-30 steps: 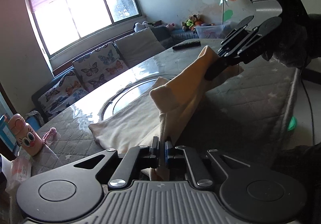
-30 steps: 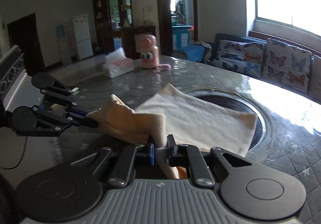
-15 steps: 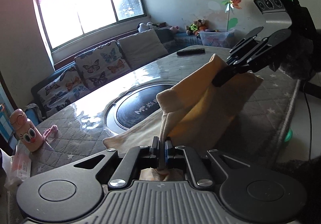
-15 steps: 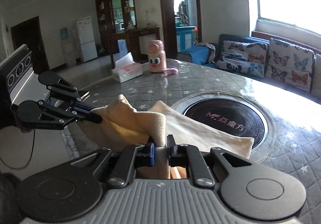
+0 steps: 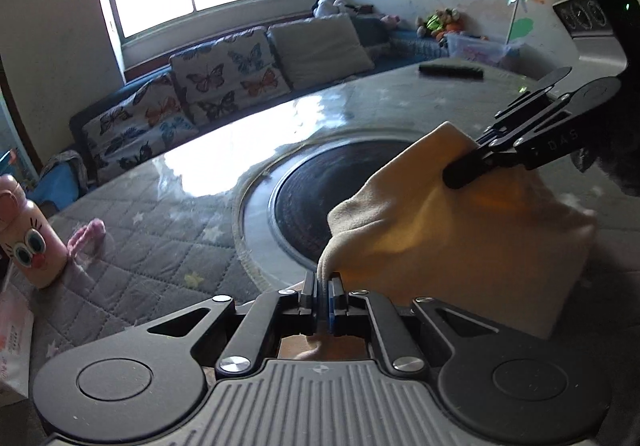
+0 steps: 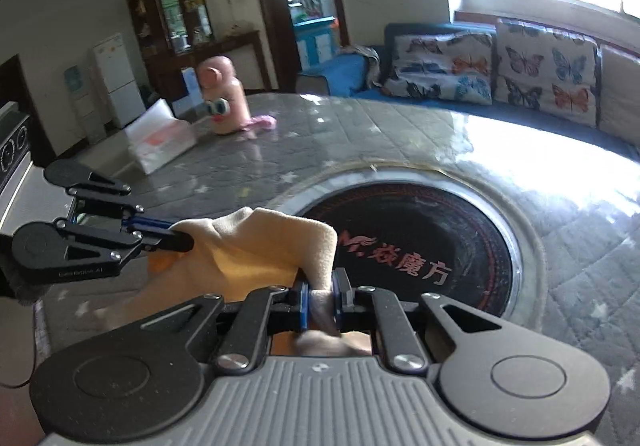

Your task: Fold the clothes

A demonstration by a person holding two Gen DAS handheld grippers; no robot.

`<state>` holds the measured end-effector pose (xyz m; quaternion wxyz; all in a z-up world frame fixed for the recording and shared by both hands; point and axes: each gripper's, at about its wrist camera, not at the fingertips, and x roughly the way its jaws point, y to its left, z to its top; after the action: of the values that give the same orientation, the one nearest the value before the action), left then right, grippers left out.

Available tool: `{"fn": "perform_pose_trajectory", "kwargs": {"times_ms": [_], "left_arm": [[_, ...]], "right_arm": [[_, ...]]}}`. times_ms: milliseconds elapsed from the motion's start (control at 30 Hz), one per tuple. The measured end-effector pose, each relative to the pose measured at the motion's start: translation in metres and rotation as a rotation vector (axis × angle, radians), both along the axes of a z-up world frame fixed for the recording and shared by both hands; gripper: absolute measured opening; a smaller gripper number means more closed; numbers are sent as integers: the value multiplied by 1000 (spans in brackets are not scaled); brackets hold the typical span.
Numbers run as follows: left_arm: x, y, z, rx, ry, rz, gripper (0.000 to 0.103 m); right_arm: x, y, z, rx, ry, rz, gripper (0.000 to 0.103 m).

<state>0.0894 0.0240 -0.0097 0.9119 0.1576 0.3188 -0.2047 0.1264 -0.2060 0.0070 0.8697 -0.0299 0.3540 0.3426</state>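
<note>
My left gripper (image 5: 323, 300) and right gripper (image 6: 321, 302) each pinch the cloth (image 5: 452, 242) (cream) over the table's (image 6: 420, 134) black disc (image 6: 424, 242); a pink bottle (image 6: 222, 102) and tissue box (image 6: 160, 142) stand well apart.

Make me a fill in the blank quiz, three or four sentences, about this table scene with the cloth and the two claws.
1. Both the left claw and the right claw are shut on the pale yellow ____.
2. The cushions on the blue sofa are printed with ____.
3. The pink cartoon-faced bottle stands ____ on the grey quilted table cover.
4. The round black glass plate set in the table carries ____ lettering.

Missing words: cloth; butterflies; upright; red
</note>
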Motion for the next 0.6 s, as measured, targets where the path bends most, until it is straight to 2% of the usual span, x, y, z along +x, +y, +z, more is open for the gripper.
{"fn": "perform_pose_trajectory", "kwargs": {"times_ms": [100, 233, 300, 367, 467, 600], "left_arm": [[9, 0, -14, 5, 34, 23, 6], [10, 2, -11, 16, 30, 42, 10], [11, 3, -9, 21, 28, 52, 13], [13, 6, -5, 37, 9, 81, 14], [20, 16, -1, 37, 1, 142, 14], [12, 26, 8, -30, 19, 155, 14]], "right_arm": [[14, 5, -21, -17, 39, -25, 17], [23, 5, -37, -43, 54, -62, 28], [22, 2, -35, -41, 37, -77, 28], [20, 0, -34, -38, 20, -92, 34], [17, -2, -28, -47, -16, -115, 34], [8, -6, -18, -7, -16, -98, 34]]}}
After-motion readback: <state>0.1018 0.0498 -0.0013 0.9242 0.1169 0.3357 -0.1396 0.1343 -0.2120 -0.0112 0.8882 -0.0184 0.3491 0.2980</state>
